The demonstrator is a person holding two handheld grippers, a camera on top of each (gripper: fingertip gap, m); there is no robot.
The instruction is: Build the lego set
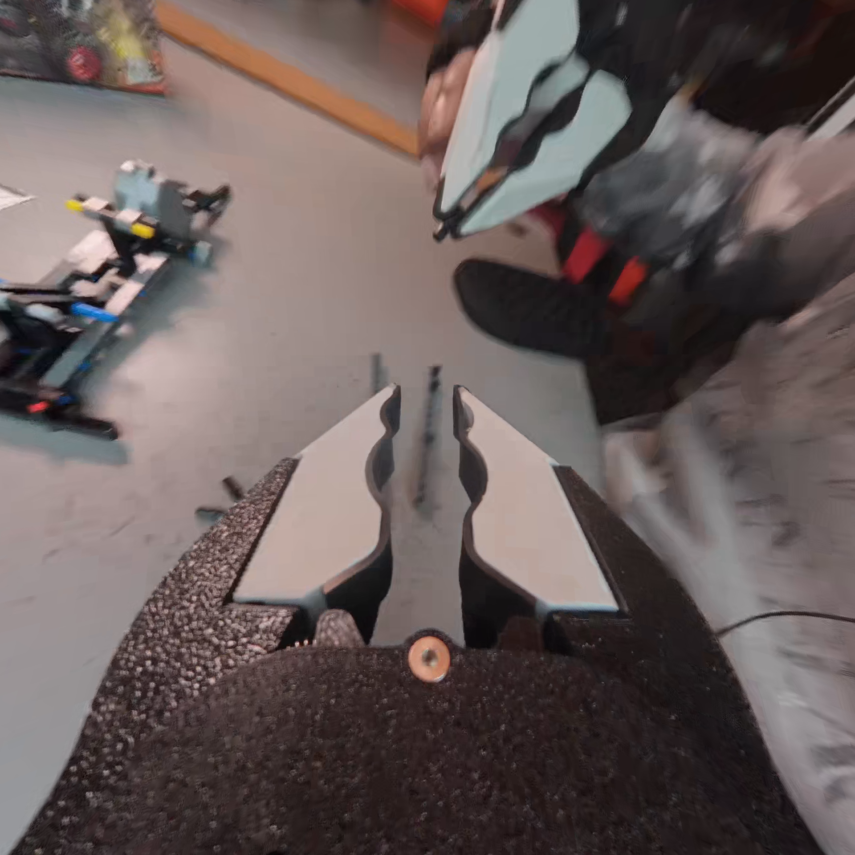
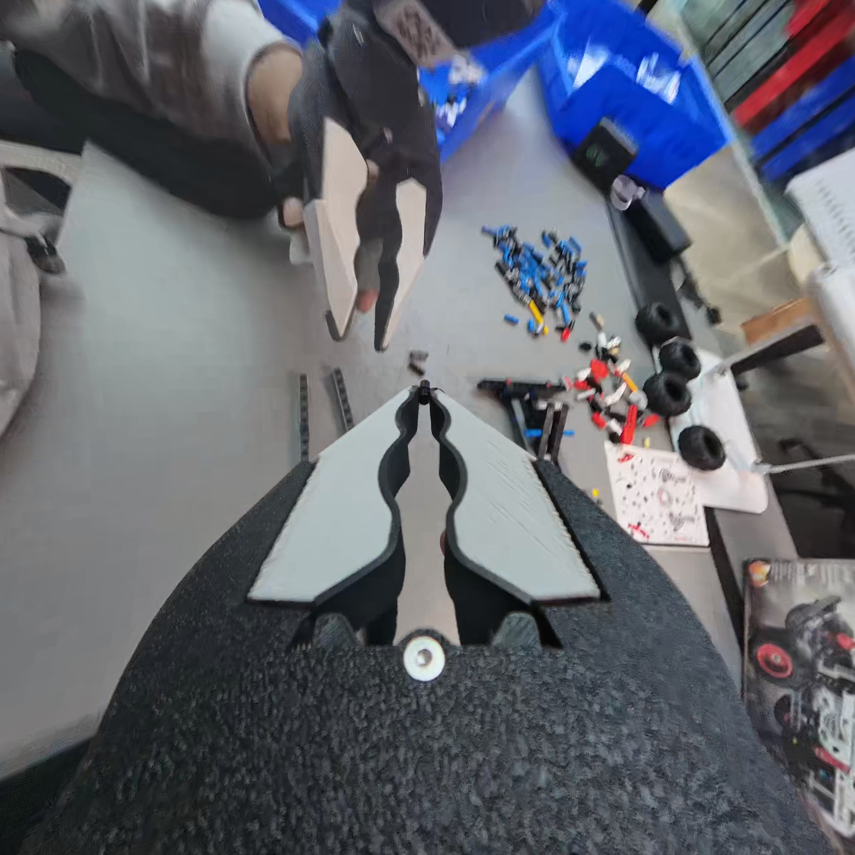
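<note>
My right gripper [image 2: 424,393] is clenched on a tiny black pin [image 2: 424,387], pinched only at the very fingertips, while my left gripper [image 1: 426,393] hangs released and empty above a long black beam [image 1: 428,435] lying on the grey tabletop [image 1: 300,324]. The pin is my main worry: so little of it is held that I judge a bump or a skewed press could flick it out or twist it off line. A second beam [image 1: 377,374] lies just beside the first at eleven o'clock, and small dark pieces [image 1: 226,495] sit at nine o'clock of my left fingers, so a sloppy closure might drag a neighbour along. From the right wrist view the loose blue and black parts pile [image 2: 539,277] spreads at one o'clock, a partly built black frame [image 2: 532,407] at three o'clock, black tyres [image 2: 671,370] beyond it. Open table lies from nine to eleven o'clock, my clearest room to move. The half-built chassis [image 1: 92,287] sits well apart at ten o'clock in the left view; the wooden table edge [image 1: 287,78] runs past twelve.
</note>
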